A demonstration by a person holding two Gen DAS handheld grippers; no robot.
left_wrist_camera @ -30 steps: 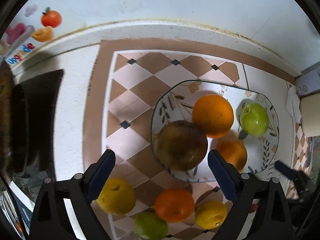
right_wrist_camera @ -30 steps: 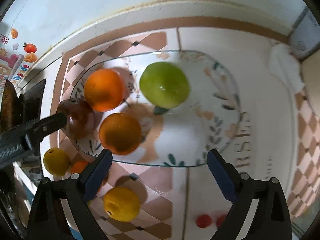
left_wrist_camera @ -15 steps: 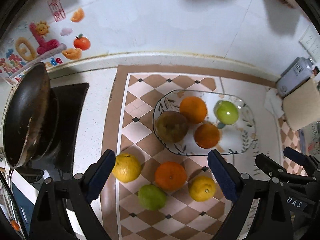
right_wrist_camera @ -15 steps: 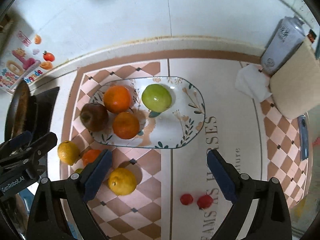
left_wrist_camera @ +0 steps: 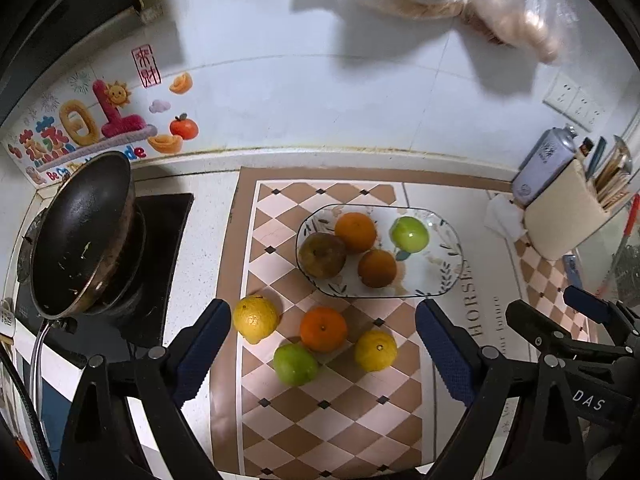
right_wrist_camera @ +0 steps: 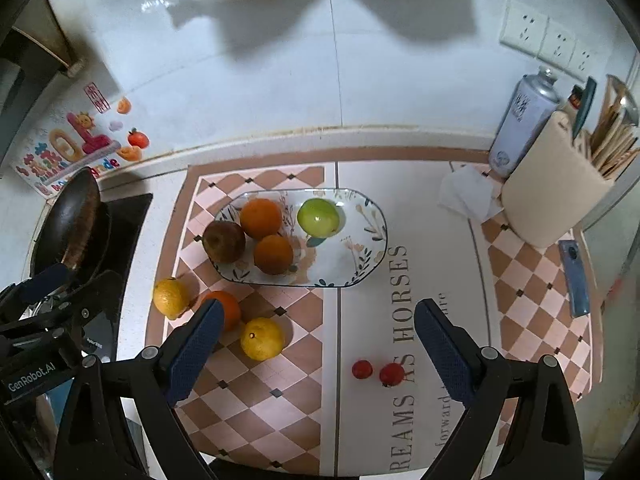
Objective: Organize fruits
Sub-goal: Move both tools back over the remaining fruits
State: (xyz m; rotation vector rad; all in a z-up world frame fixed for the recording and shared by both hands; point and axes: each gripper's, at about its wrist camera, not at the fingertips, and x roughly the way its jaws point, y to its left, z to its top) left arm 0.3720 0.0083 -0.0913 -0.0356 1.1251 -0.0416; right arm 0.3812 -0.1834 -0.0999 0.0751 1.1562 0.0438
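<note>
A glass floral plate [left_wrist_camera: 448, 264] [right_wrist_camera: 368, 256] holds two oranges [left_wrist_camera: 355, 232], a brown fruit [left_wrist_camera: 322, 255] and a green apple [left_wrist_camera: 409, 233]. In front of it on the checkered mat lie a lemon [left_wrist_camera: 255, 319], an orange [left_wrist_camera: 323, 329], a green fruit [left_wrist_camera: 295, 364] and a second lemon [left_wrist_camera: 376, 350] [right_wrist_camera: 262, 338]. Two small red fruits [right_wrist_camera: 378, 372] lie further right. My left gripper [left_wrist_camera: 323, 350] is open and empty, high above the loose fruit. My right gripper [right_wrist_camera: 316, 348] is open and empty, high above the mat.
A black wok [left_wrist_camera: 80, 236] sits on the stove at the left. A spray can [right_wrist_camera: 520, 120], a beige utensil holder [right_wrist_camera: 556, 196] and a crumpled tissue [right_wrist_camera: 466, 196] stand at the back right. The tiled wall runs behind.
Both grippers have pulled up and back from the plate, so the whole counter shows. They stay open and empty. No fruit has moved.
</note>
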